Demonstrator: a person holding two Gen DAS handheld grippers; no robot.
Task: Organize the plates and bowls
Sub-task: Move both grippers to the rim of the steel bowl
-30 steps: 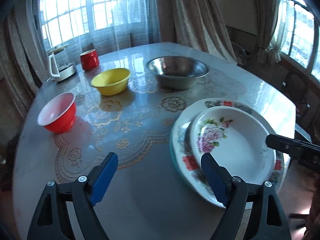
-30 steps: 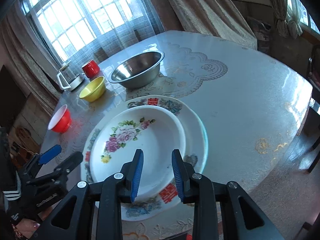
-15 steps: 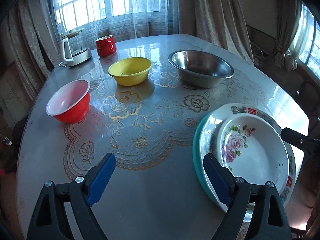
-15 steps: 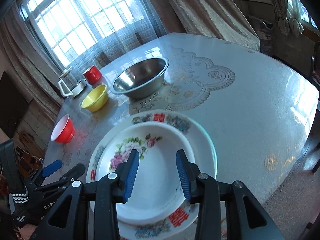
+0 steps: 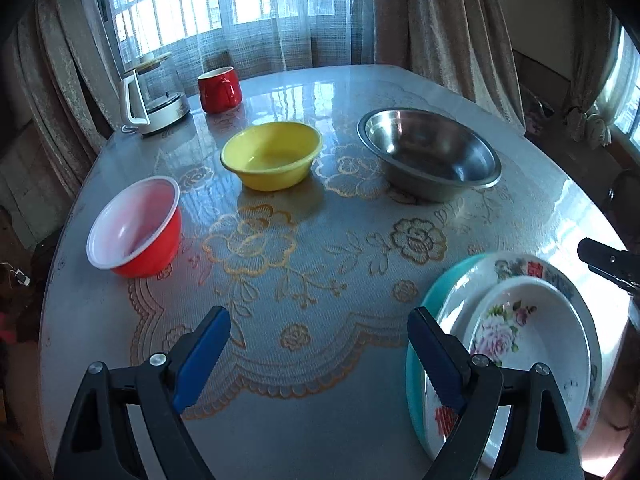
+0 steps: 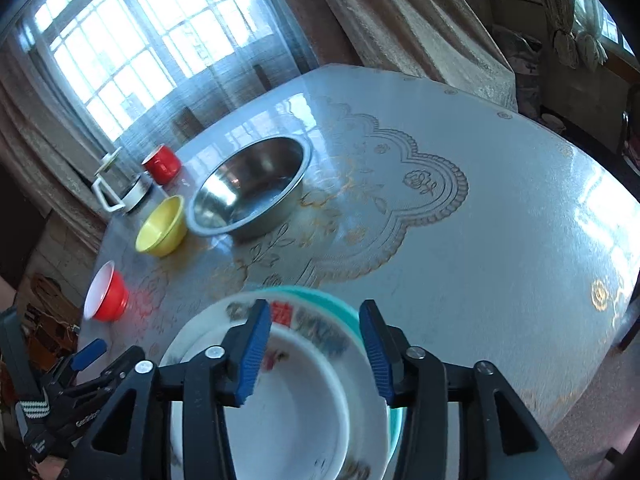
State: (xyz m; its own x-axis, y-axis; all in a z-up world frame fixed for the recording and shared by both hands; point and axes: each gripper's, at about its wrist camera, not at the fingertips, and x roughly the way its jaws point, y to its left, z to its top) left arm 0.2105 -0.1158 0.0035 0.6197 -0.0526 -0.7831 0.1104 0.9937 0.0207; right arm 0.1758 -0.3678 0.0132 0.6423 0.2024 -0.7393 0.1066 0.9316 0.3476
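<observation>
I see the plates (image 5: 532,344) stacked near right; red bowl (image 5: 134,228), yellow bowl (image 5: 272,156) and steel bowl (image 5: 430,154) remain apart. Left tool (image 5: 320,354) gapes empty; right tool (image 6: 316,354), just widening, holds nothing.

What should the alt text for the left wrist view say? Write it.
The open left gripper hovers empty over a floral-patterned table, beside a stack of plates at right. Beyond stand a red bowl, yellow bowl and steel bowl, with a red mug and kettle near the window.
</observation>
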